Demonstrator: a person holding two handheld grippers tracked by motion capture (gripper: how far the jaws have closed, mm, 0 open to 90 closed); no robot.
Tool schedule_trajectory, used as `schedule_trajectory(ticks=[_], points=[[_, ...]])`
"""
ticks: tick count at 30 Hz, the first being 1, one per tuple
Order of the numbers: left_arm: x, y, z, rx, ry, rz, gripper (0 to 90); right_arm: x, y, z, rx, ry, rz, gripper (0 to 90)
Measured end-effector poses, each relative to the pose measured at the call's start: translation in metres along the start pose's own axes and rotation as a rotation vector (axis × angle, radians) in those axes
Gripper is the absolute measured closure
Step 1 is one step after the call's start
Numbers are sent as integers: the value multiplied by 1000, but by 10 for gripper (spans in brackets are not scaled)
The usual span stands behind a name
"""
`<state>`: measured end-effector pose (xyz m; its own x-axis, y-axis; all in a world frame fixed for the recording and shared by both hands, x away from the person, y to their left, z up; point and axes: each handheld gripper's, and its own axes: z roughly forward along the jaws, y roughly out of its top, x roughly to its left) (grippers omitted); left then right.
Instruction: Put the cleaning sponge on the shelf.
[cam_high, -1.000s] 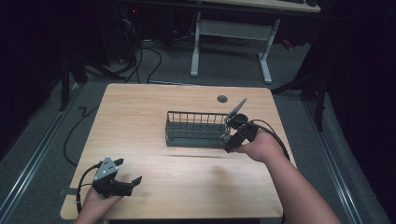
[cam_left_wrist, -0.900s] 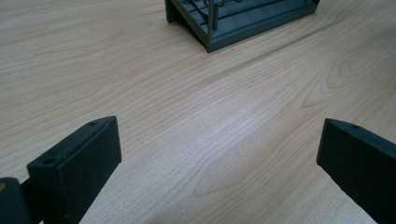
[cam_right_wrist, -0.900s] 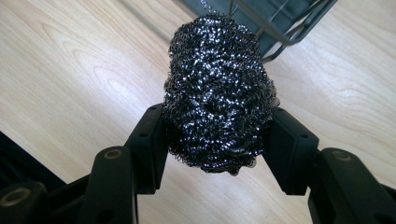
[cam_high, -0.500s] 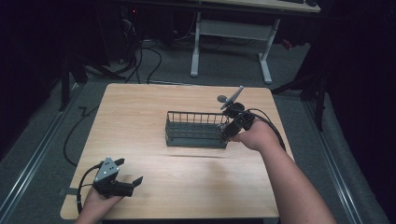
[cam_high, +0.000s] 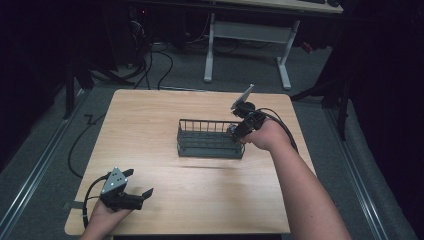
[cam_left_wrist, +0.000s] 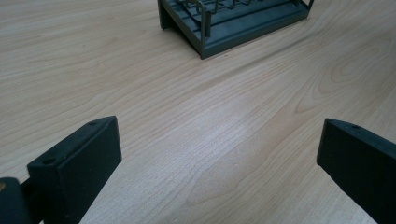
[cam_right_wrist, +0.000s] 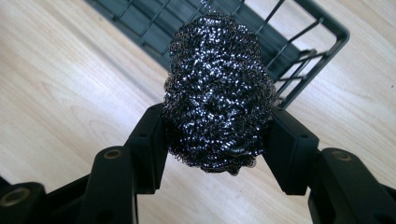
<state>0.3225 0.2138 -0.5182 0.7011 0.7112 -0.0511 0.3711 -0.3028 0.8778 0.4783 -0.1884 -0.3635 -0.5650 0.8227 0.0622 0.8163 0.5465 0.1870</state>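
On the wooden worktop (cam_high: 150, 130) a dark wire dish rack (cam_high: 210, 139) sits slightly right of centre. At the rack's right end, the right claw (cam_right_wrist: 217, 140) hangs above the rim, pinching a steel wool scourer (cam_right_wrist: 218, 91) between both jaws, clear of the surface. Near the front left corner, the left claw (cam_left_wrist: 219, 163) rests low, jaws spread wide over bare wood.

In the high view the steel scourer (cam_right_wrist: 218, 93) is too small to make out. The wire basket (cam_left_wrist: 233, 23) is cut off by the top edge in both gripper views.
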Motion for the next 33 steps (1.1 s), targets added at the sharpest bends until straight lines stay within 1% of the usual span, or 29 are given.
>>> schedule_trajectory(ticks=[3, 5, 6, 7, 9, 12, 13, 15, 16, 17, 18, 19, 20, 22, 23, 24, 25, 26, 27, 29, 30, 33], points=[[0, 0, 0, 2, -2, 0, 5, -1, 5, 2, -2, -6, -9, 451], [0, 1, 0, 5, -4, 3, 5, 0, 10, 2, -4, -7, 5, 451], [-1, 1, 0, 2, -4, 2, 5, -1, 12, 3, -8, -7, -1, 450], [-1, 1, 0, 5, -7, 5, 5, -1, 17, 5, -4, -15, -4, 450], [-1, 1, 0, 5, -7, 5, 5, 0, 20, 6, -1, -14, 5, 450], [-1, 1, 0, 6, -9, 8, 5, 0, 30, 13, 10, -10, -3, 449], [-1, 1, 0, 6, -10, 8, 5, 0, 30, 13, 10, -10, -3, 449], [0, 1, 1, 6, -11, 6, 6, 0, 34, 19, 15, -7, 14, 449], [0, 1, 1, 6, -11, 6, 5, 0, 34, 19, 15, -7, 14, 449], [0, 1, 1, 6, -11, 4, 5, -1, 36, 25, 25, -9, 7, 448], [0, 1, 1, 7, -11, 6, 5, -1, 38, 28, 31, -7, 11, 448], [0, 1, 1, 7, -11, 6, 6, -1, 38, 28, 31, -7, 11, 448], [-1, 1, 1, 6, -11, 5, 6, -2, 39, 32, 35, -9, 1, 447], [-1, 1, 1, 7, -14, 6, 5, -1, 43, 40, 46, -12, 10, 446], [-1, 1, 1, 7, -14, 6, 6, -1, 43, 40, 46, -12, 10, 446], [-1, 1, 1, 7, -14, 6, 6, -2, 45, 47, 58, -10, 12, 445], [-1, 1, 1, 6, -14, 4, 6, -2, 45, 47, 58, -10, 12, 445], [0, 1, 1, 6, -14, 4, 6, -3, 46, 54, 71, -13, 27, 445], [0, 1, 1, 6, -14, 4, 5, -3, 46, 54, 71, -13, 27, 445], [0, 1, 1, 8, -14, 4, 5, -4, 47, 62, 80, -20, 17, 443], [0, 1, 1, 7, -15, 2, 5, -5, 47, 66, 87, -12, 38, 442], [0, 1, 1, 7, -16, 2, 6, -6, 46, 71, 97, -20, 41, 438]])
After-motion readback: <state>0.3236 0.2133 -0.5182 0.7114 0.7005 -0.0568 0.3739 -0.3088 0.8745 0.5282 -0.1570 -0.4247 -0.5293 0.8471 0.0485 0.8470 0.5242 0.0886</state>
